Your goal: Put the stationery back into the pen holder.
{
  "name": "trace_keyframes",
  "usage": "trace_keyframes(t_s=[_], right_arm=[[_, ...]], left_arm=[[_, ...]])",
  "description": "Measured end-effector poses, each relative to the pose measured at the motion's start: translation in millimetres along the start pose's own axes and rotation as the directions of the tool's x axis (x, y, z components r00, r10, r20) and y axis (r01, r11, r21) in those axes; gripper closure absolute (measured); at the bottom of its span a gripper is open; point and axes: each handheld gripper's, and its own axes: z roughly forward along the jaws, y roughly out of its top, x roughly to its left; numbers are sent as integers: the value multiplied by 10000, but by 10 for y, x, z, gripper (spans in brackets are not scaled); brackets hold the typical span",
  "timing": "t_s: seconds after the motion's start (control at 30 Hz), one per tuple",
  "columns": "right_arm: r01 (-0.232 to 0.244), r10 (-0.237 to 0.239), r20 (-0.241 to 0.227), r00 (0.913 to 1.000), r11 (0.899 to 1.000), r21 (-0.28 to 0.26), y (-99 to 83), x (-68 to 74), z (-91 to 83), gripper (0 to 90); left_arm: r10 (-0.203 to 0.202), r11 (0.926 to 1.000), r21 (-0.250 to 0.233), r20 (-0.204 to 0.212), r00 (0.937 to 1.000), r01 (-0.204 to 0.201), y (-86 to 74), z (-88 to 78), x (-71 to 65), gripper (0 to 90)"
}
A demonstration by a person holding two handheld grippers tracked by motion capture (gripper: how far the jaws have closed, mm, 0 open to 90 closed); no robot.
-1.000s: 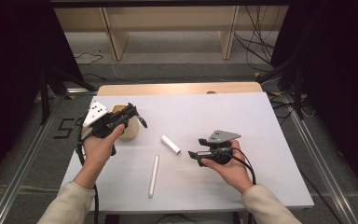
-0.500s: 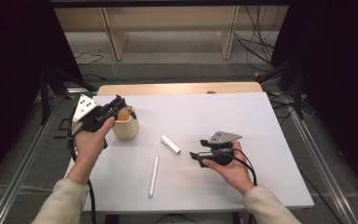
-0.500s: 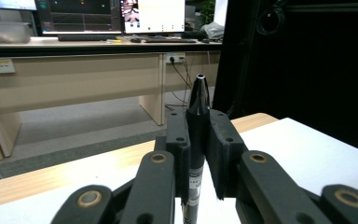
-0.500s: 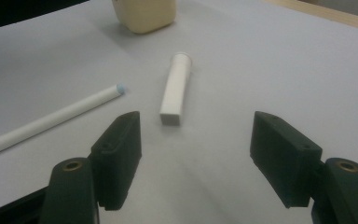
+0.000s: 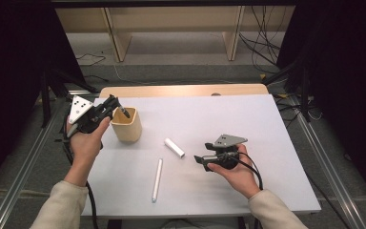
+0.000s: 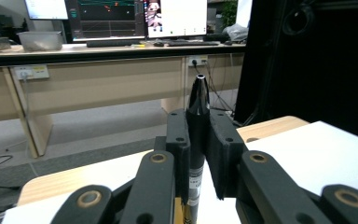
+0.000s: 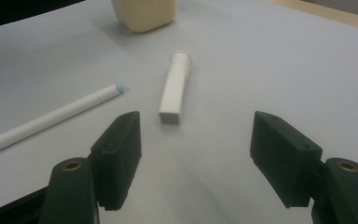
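My left gripper (image 5: 115,107) is held up at the left side of the table, shut on a black pen (image 5: 123,112) whose tip points over the rim of a beige cup (image 5: 127,126). In the left gripper view the black pen (image 6: 197,122) stands upright, clamped between the jaws of my left gripper (image 6: 198,133). My right gripper (image 5: 201,160) rests low at the right, open, aimed at a short white cap (image 5: 174,148). In the right gripper view, my right gripper (image 7: 196,154) has nothing between its jaws; the white cap (image 7: 174,88) lies just beyond them.
A long white pen body (image 5: 157,179) lies near the front middle of the white table (image 5: 228,119); in the right gripper view this pen body (image 7: 51,119) runs off to the left and the cup (image 7: 143,14) stands at the far side. Behind the table is a wooden edge (image 5: 181,90).
My left hand has carried the black pen to the left and slightly up, uncovering the beige cup. The right hand has stayed still.
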Motion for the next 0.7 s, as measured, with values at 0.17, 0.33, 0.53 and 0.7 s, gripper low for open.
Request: trace_keyframes(t_s=[0.17,0.33,0.53,0.7], right_arm=[[6,-6,-5,10000,10000,8,-3,1,0,344],[14,-14,-2,10000,10000,-8,-6,-4,0,344],[-18,18,-12,10000,10000,47,-9,-4,0,344],[3,-3,-25,10000,10000,98,-10,-3,1,344]], left_arm=[[73,9997,249,-150,9999,-69,-67,35,22,798],[116,9985,544,-191,9998,-105,-139,76,30,797],[160,9948,1004,-118,9998,-148,-234,132,17,795],[230,9898,1404,-41,9997,-222,-298,166,10,790]])
